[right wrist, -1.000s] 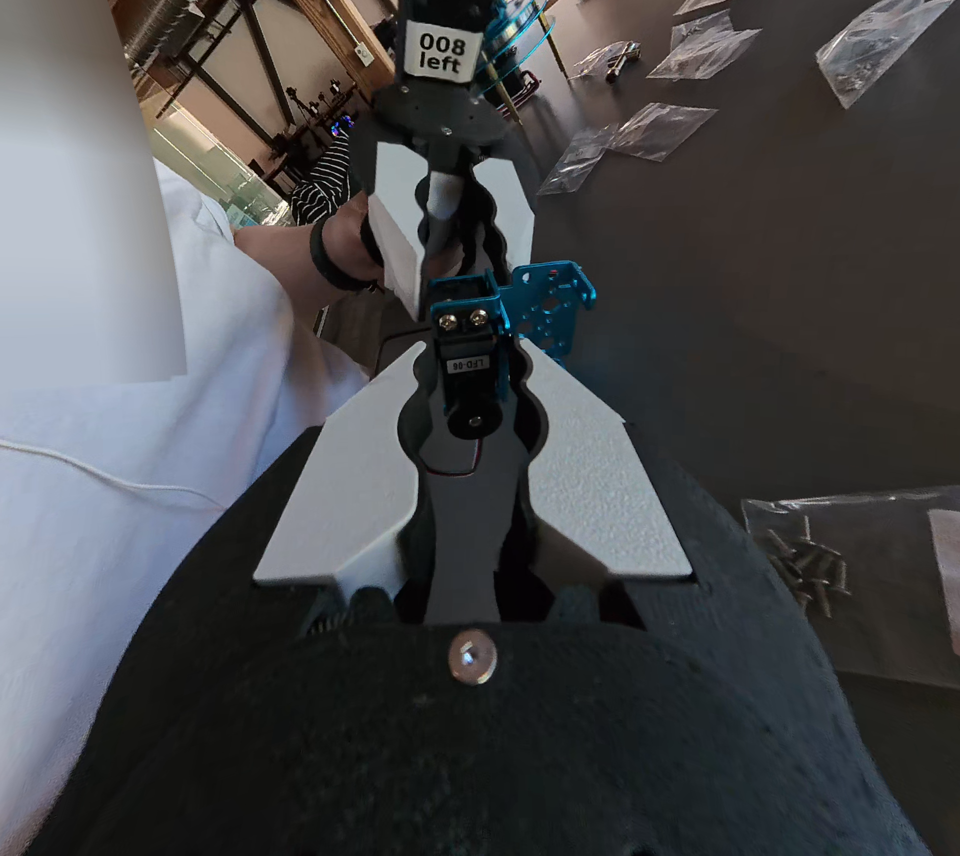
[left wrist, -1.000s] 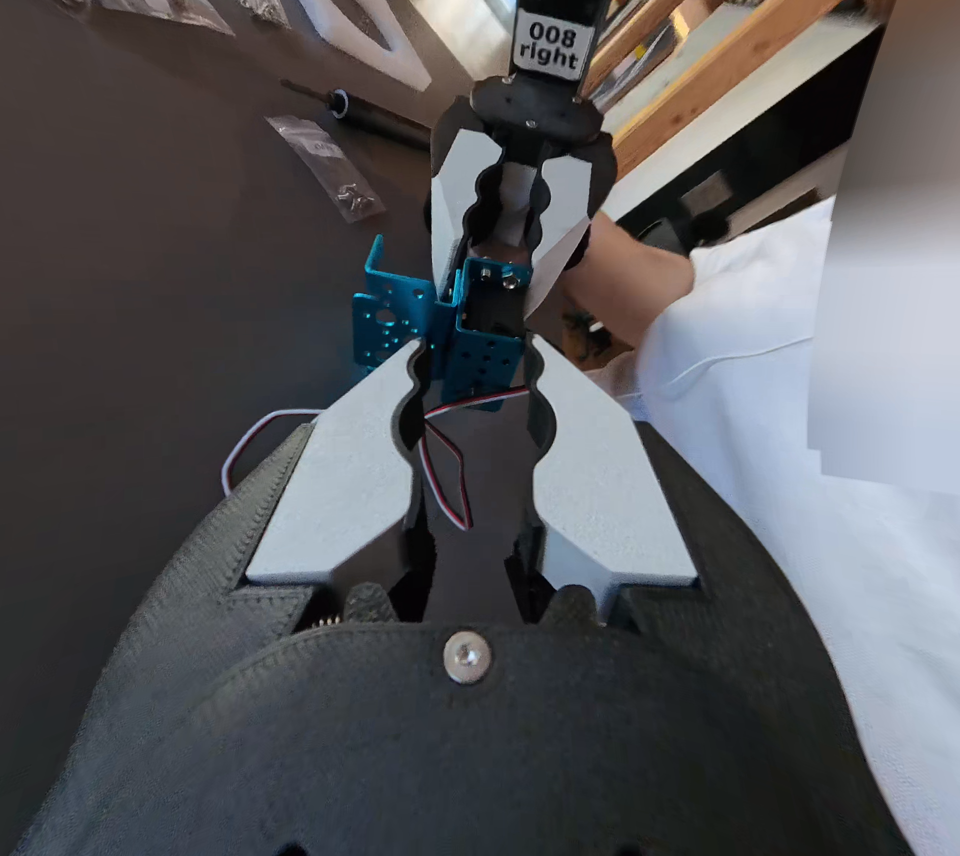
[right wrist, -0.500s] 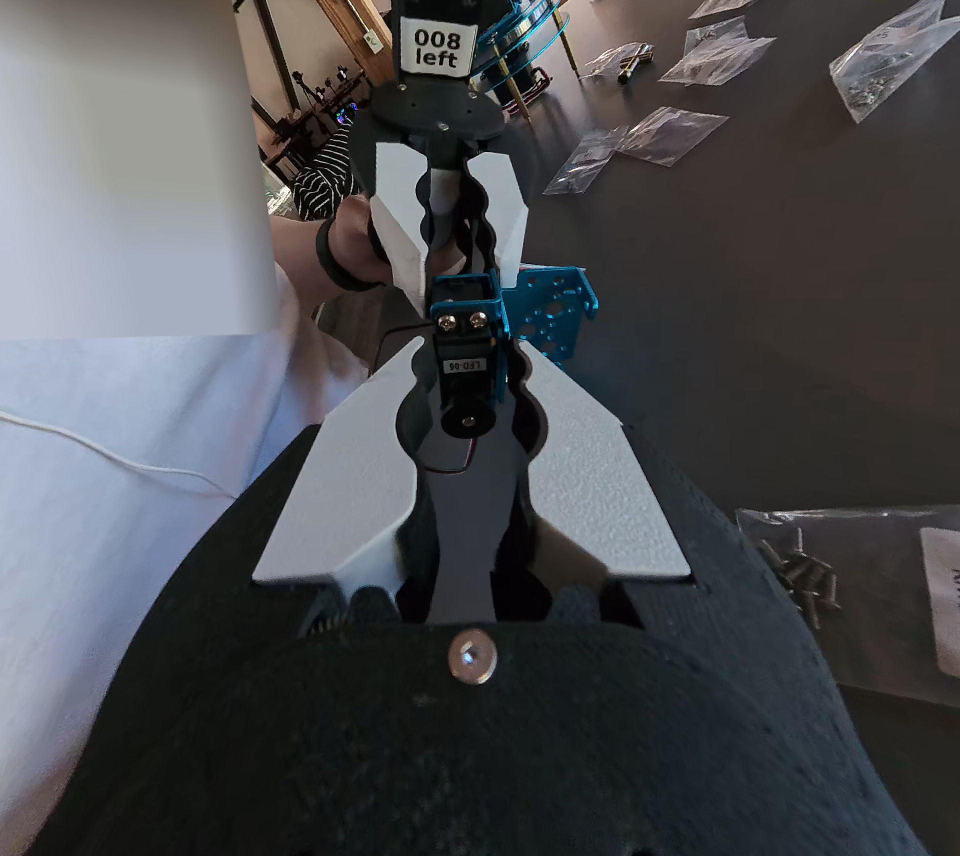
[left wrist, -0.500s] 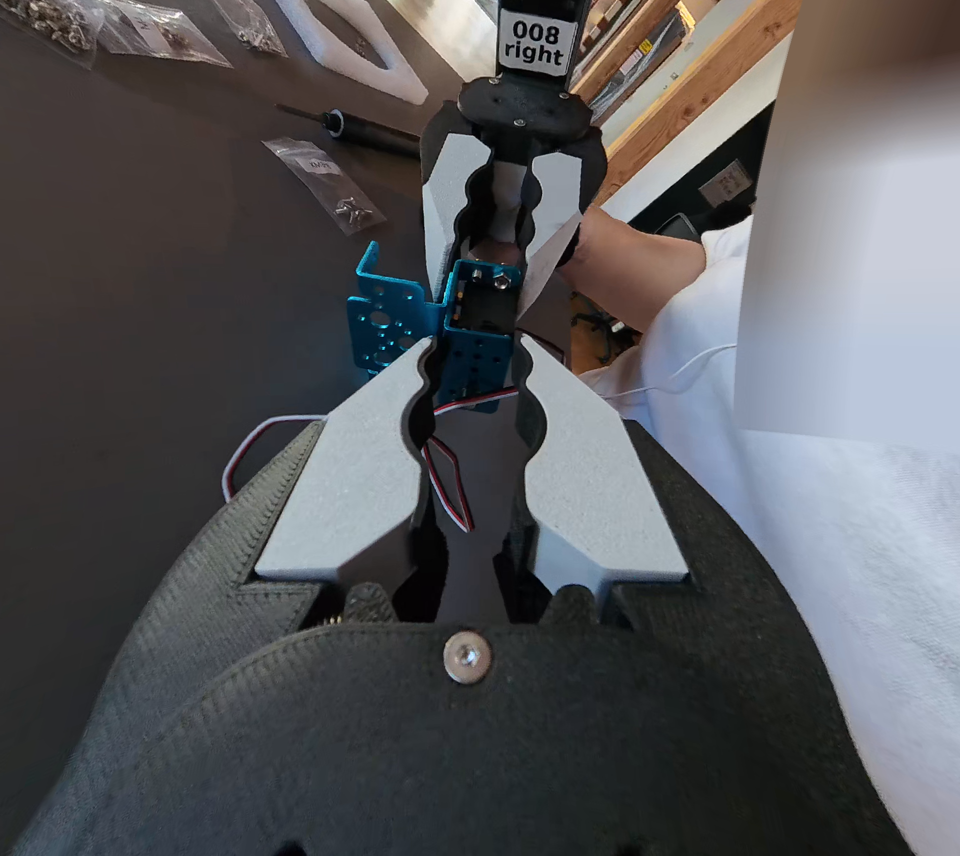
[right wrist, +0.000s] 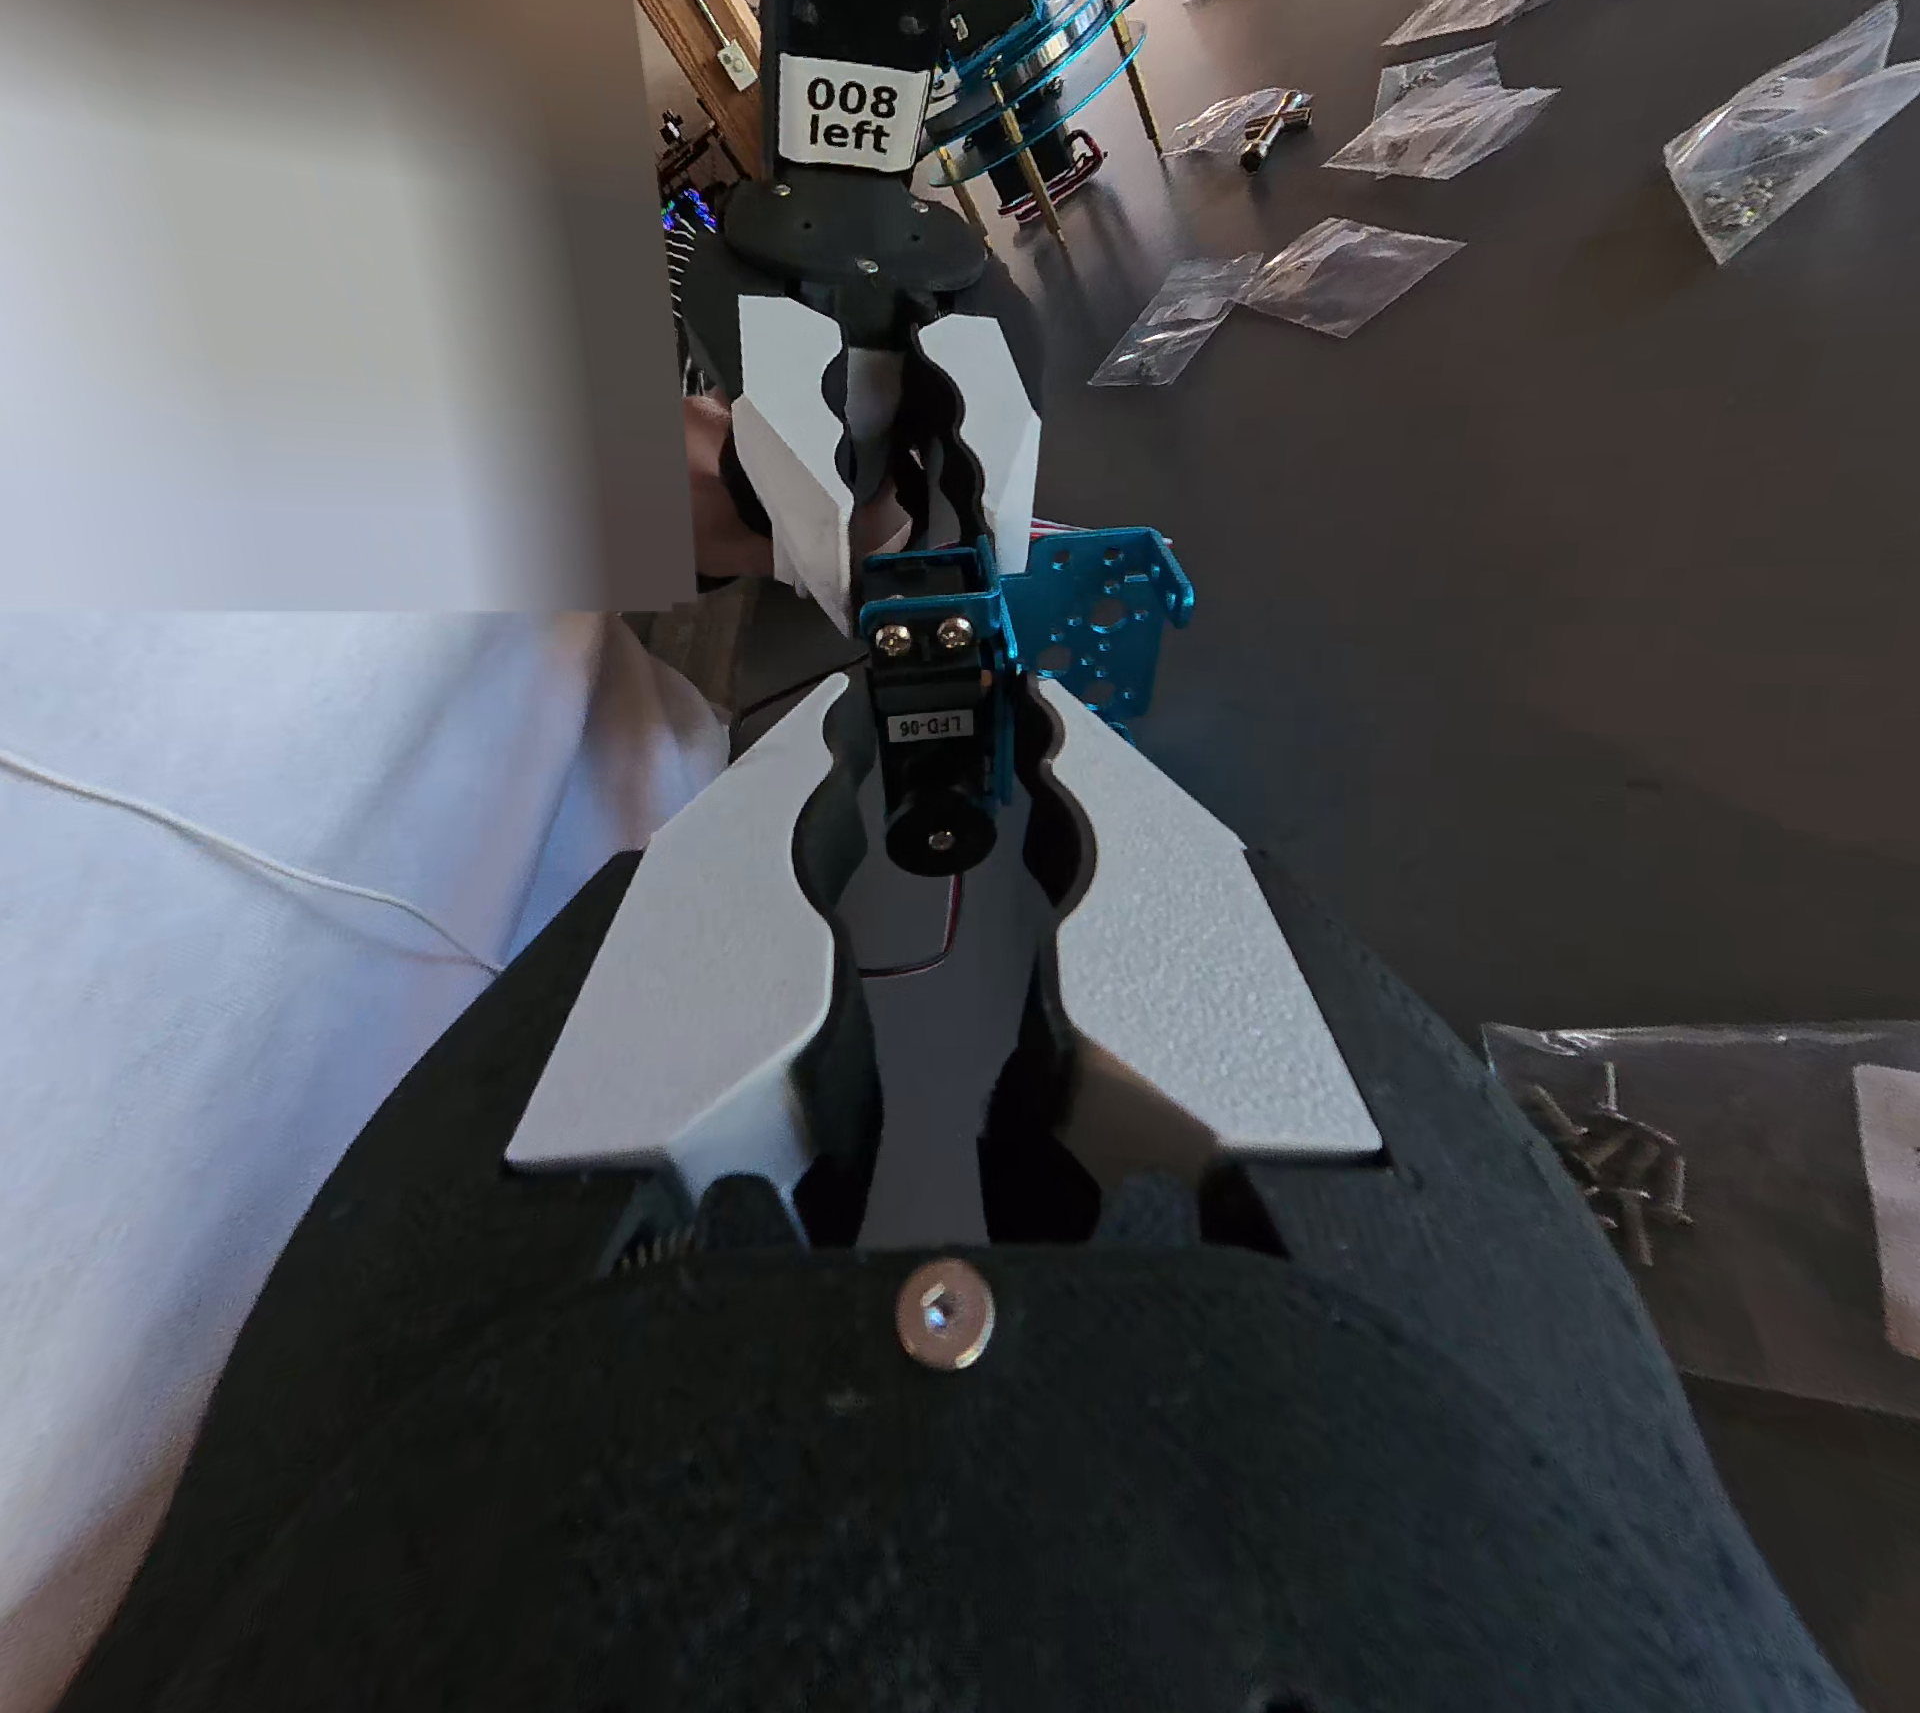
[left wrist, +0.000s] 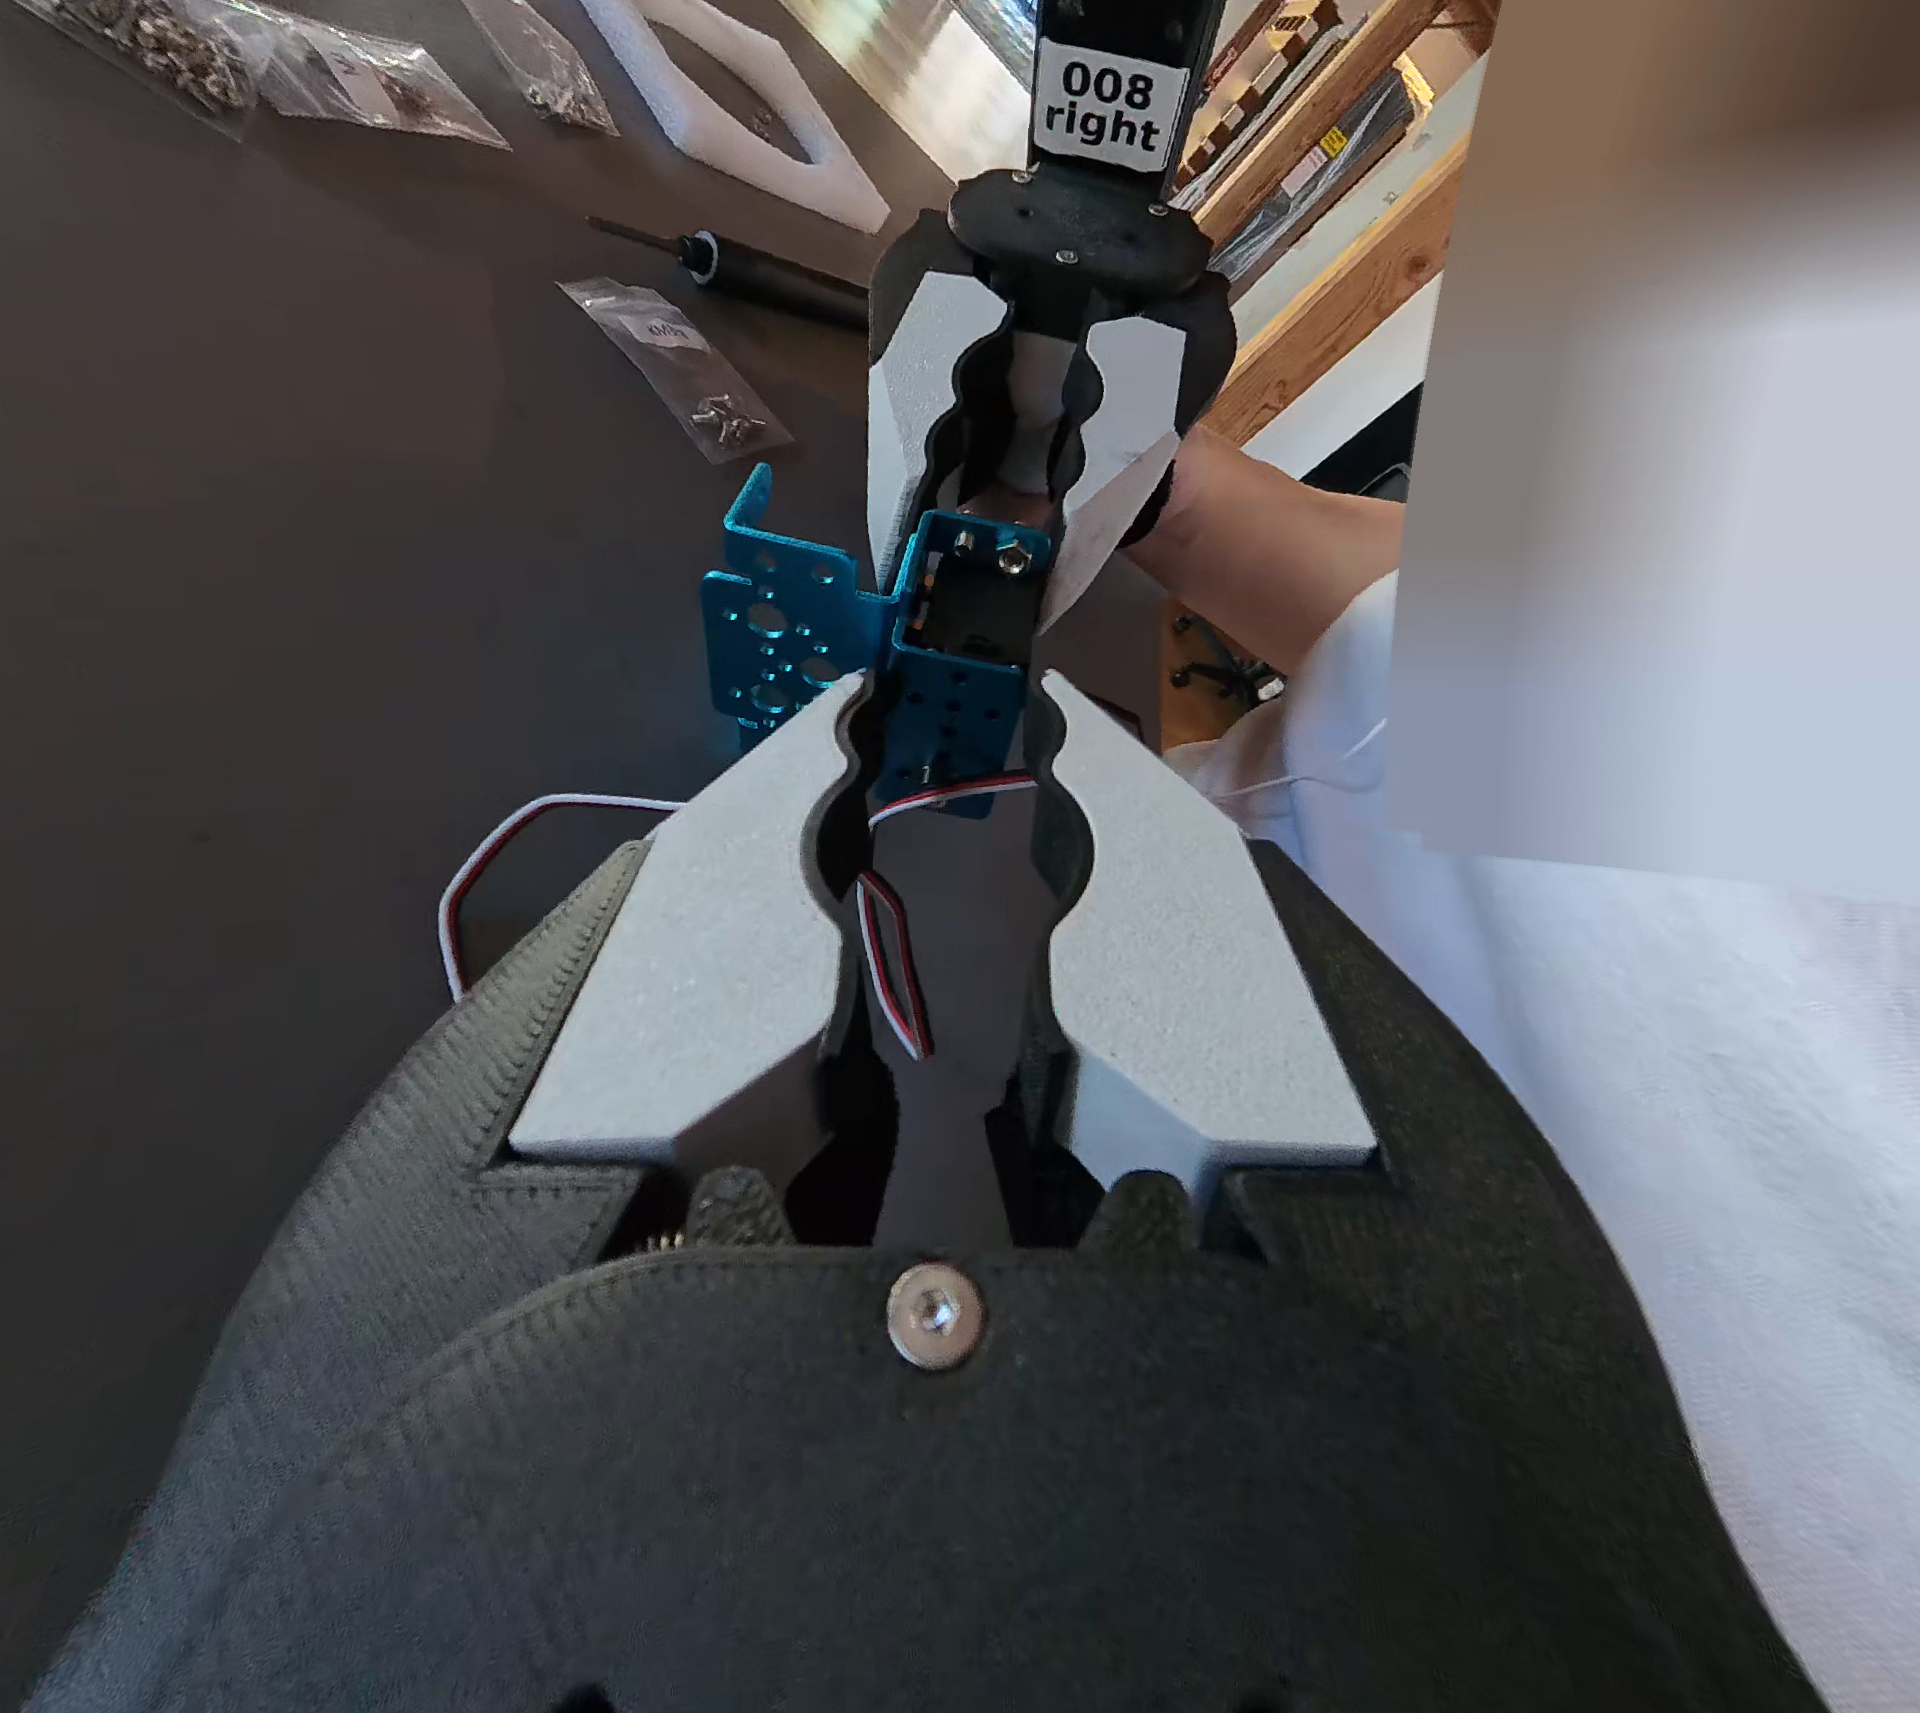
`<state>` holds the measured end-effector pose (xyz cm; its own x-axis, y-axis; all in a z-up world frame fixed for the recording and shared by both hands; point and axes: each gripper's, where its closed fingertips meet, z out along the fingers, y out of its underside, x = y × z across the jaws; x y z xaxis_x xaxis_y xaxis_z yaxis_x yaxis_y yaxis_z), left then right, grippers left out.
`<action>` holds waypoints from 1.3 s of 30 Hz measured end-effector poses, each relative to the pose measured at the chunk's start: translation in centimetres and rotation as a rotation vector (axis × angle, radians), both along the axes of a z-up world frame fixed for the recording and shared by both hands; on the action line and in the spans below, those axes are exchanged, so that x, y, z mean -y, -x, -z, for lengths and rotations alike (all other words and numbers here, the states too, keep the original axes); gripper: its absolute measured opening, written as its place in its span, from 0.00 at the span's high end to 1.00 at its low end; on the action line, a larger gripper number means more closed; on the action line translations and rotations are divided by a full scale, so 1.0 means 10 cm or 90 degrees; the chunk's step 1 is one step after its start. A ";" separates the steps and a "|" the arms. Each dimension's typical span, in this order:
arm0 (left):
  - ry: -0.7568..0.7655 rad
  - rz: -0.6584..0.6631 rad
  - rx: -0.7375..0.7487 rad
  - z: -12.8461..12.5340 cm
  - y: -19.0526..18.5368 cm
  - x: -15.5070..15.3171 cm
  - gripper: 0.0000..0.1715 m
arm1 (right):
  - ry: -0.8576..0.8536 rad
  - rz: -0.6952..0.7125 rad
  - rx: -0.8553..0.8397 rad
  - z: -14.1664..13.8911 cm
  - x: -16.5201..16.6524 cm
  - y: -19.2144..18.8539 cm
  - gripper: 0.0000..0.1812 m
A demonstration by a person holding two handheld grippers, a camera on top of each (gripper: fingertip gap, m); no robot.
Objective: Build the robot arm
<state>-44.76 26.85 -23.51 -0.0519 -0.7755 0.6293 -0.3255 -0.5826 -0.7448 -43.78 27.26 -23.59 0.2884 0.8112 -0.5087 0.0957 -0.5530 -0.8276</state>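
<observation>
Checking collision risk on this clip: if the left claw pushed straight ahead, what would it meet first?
The blue bracket with its black servo, already between the left claw tips. Directly beyond is the right claw, gripping the far end.

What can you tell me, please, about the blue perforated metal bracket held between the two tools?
The blue perforated metal bracket looks like anodised aluminium, folded into a box with a drilled side flange. A black servo sits inside it, fixed by two screws, trailing a red, white and dark wire. It is held above the dark table, with the left tool and right tool gripping opposite ends.
</observation>
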 end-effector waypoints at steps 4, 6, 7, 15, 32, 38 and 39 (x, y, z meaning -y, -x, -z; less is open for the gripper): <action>0.072 -0.004 -0.005 -0.05 0.04 -0.08 0.83 | -0.021 0.023 0.025 0.02 -0.03 -0.01 0.85; 0.142 -0.027 0.021 -0.15 0.10 -0.20 0.83 | -0.052 0.056 0.050 0.04 -0.07 -0.03 0.85; 0.168 -0.040 0.020 -0.16 0.12 -0.26 0.83 | -0.066 0.063 0.059 0.03 -0.07 -0.03 0.85; 0.159 -0.061 -0.122 0.16 0.05 -0.25 0.89 | -0.173 0.086 0.156 0.10 -0.04 0.02 0.85; 0.187 0.024 -0.243 0.20 0.17 -0.07 0.98 | -0.299 0.053 0.238 0.14 0.02 0.12 0.84; 0.251 0.044 -0.226 0.17 0.13 -0.03 0.97 | -0.319 0.038 0.264 0.18 0.07 0.08 0.84; 0.252 0.045 -0.226 0.17 0.12 -0.02 0.96 | -0.321 0.039 0.268 0.19 0.08 0.07 0.84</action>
<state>-45.97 27.06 -25.26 0.1740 -0.4779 0.8610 -0.5667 -0.7636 -0.3094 -44.53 26.47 -25.48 0.4328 0.8964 0.0958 0.4492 -0.1222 -0.8850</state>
